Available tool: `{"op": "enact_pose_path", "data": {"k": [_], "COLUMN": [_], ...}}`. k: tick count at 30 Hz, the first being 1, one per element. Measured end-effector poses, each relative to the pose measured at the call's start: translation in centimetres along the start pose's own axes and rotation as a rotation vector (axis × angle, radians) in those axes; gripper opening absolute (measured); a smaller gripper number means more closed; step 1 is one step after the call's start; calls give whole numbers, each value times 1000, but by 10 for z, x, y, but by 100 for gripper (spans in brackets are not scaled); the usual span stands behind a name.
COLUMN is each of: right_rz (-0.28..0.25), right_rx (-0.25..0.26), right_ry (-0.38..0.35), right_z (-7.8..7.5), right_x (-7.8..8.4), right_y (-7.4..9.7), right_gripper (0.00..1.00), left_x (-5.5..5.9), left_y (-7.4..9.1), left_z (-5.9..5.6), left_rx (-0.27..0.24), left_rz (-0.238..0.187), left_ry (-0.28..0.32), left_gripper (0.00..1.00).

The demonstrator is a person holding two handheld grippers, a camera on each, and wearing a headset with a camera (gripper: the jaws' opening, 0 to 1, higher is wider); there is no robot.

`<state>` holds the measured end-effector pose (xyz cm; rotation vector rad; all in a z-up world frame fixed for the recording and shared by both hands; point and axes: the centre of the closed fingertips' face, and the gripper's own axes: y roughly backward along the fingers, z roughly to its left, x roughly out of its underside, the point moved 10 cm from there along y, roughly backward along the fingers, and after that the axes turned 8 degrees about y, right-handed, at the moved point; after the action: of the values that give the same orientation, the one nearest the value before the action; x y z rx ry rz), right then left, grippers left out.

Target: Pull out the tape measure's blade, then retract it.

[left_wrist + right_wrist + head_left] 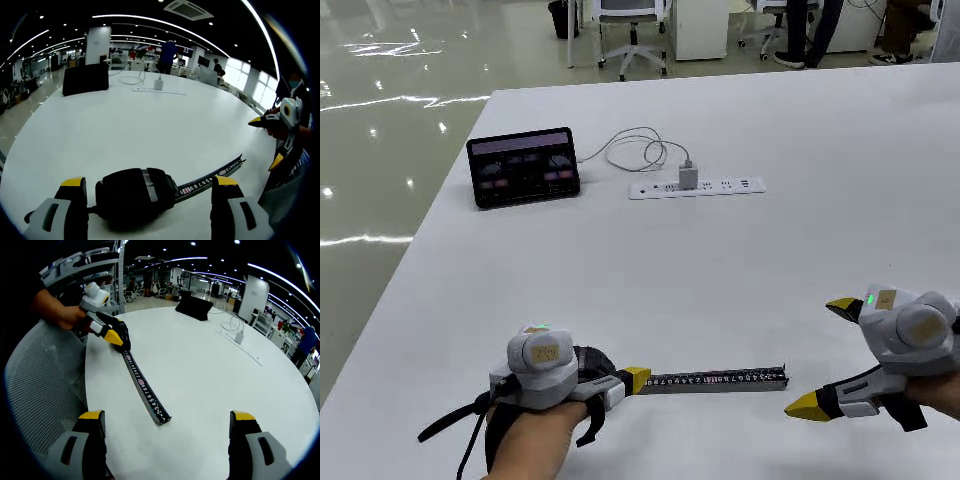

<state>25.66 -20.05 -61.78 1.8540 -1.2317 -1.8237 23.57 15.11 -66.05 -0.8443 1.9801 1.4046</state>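
The black tape measure (588, 362) lies on the white table (720, 270) at the near left. My left gripper (610, 385) stands open around its case (137, 192), with a gap showing on the right side. The blade (720, 380) is drawn out to the right and lies flat on the table, its numbered face up (142, 387). The hooked blade end (162, 417) rests free just ahead of my right gripper (167, 415), which is open and holds nothing. In the head view the right gripper (825, 355) sits a little right of the blade end (784, 376).
A black tablet-like screen (523, 167) stands at the back left. A white power strip (696, 187) with a charger and a looped cable lies at the back middle. The table's left edge (410, 260) drops to a glossy floor. Office chairs stand beyond the far edge.
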Motion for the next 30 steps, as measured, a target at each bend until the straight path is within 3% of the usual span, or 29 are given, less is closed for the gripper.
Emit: {"op": "enact_pose_path", "data": {"k": [1, 3, 6, 9, 11, 24, 30], "right_rz": [11, 22, 35, 67, 91, 201, 246], "right_rx": [-19, -35, -84, -128, -171, -327, -373], "right_ry": [16, 34, 47, 91, 120, 273, 325], "right_z": [0, 0, -2, -2, -3, -9, -12], "right_x": [-1, -2, -3, -2, -1, -3, 0], "right_y": [-2, -5, -13, -20, -26, -49, -57], "right_gripper": [99, 98, 96, 93, 90, 61, 46], "left_x": [2, 5, 5, 4, 5, 2, 1], "left_y": [-2, -5, -5, -6, -7, -9, -9], "left_z": [2, 8, 14, 16, 15, 5, 5], "left_rx": [18, 2, -12, -23, -18, 10, 10], "left_rz": [-29, -19, -61, -73, -68, -55, -50], "left_ry": [17, 1, -19, -49, -37, -44, -39], "left_gripper": [100, 100, 100, 100, 100, 99, 99]}}
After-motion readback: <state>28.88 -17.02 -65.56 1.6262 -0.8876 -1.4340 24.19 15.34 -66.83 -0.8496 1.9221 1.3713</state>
